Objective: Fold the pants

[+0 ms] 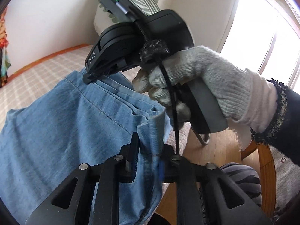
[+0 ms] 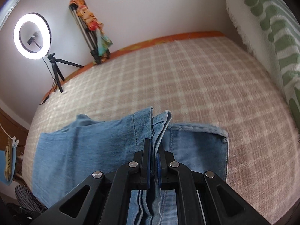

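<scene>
Pants: light blue denim pants (image 2: 105,146) lie partly spread on the bed, with a bunched hem edge lifted off it between both tongs.
Bed: a bed with a beige and white checked cover (image 2: 187,78) carries the pants; an orange wooden edge runs along its far side by the wall.
Right tongs: the black right tongs (image 2: 154,161) are clenched on several stacked layers of the denim edge, which stand up between the 2 pads and run on past the tips.
Right tongs, left view: the same tool (image 1: 90,78) pinches the far part of the folded edge, held by a hand in a grey knitted glove (image 1: 196,80) with a black lace-trimmed sleeve.
Left tongs: the black left tongs (image 1: 148,150) have a fold of denim between the pads; the left pad lies against the cloth, but the right side is blurred, so I cannot tell if the grip presses.
Surroundings: a lit white ring light on a black tripod (image 2: 31,35) stands by the wall, near a second stand draped with colourful cloth (image 2: 90,20).
Right edge: a white cushion with green wavy stripes (image 2: 266,28) borders the bed.
</scene>
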Available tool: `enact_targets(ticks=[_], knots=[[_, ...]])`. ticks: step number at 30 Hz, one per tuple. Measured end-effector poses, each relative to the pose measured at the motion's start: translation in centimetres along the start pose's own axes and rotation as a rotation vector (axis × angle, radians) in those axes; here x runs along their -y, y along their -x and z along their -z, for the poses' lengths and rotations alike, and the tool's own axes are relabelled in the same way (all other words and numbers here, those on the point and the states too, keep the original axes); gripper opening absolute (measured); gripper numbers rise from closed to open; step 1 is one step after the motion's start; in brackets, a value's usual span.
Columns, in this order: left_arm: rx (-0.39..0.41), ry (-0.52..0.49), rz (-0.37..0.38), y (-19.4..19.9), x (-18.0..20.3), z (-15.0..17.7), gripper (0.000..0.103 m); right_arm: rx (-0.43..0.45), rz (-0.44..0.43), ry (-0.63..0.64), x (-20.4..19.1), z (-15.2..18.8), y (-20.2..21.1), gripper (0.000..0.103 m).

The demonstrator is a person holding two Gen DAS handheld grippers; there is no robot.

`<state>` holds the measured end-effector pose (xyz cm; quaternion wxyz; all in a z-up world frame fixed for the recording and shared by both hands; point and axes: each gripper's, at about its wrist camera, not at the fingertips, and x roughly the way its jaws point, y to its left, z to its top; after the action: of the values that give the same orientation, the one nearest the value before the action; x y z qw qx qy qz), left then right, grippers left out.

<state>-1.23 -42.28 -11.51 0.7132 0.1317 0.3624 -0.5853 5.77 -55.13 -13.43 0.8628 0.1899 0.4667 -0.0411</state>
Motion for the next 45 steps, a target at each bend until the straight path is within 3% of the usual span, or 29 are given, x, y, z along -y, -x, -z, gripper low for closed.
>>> enact_targets(ticks=[3,8,9,10,11,15,21,26,31,40,45], knots=[[-0.018,-0.009,-0.001,0.7,0.2,0.3,0.031,-0.006,0.005,-0.001,0.4,0.1,-0.5,0.002],[-0.015,0.008,-0.02,4.0,-0.5,1.1,0.039,-0.017,0.097,0.053,-0.1,0.3,-0.8,0.01],[-0.006,0.017,-0.033,5.1,-0.9,1.3,0.041,-0.012,0.119,0.058,-0.3,0.3,-0.6,0.018],[0.004,0.029,-0.05,6.4,-1.5,1.6,0.042,-0.005,0.151,0.06,-0.4,0.3,-0.2,0.033],[0.011,0.04,-0.062,7.2,-1.9,1.7,0.043,0.009,0.169,0.058,-0.6,0.2,0.4,0.036],[0.052,0.1,-0.133,12.5,-4.7,3.3,0.045,0.073,0.168,0.082,-2.1,0.0,2.9,0.037],[0.081,0.215,-0.315,19.5,-9.7,7.5,0.045,0.127,0.142,0.192,-7.5,0.4,5.2,0.039],[0.047,0.315,-0.475,22.7,-13.6,11.9,0.045,0.133,0.041,0.261,-12.9,1.4,5.3,0.047],[0.004,0.369,-0.544,22.9,-15.3,15.4,0.045,0.117,-0.062,0.346,-18.8,2.9,4.1,0.052],[-0.049,0.411,-0.58,21.7,-15.4,19.8,0.045,0.0,-0.217,0.456,-28.4,5.7,-1.1,0.052],[-0.027,0.402,-0.594,21.7,-15.3,20.9,0.048,-0.049,-0.249,0.52,-32.5,6.6,-3.3,0.052]])
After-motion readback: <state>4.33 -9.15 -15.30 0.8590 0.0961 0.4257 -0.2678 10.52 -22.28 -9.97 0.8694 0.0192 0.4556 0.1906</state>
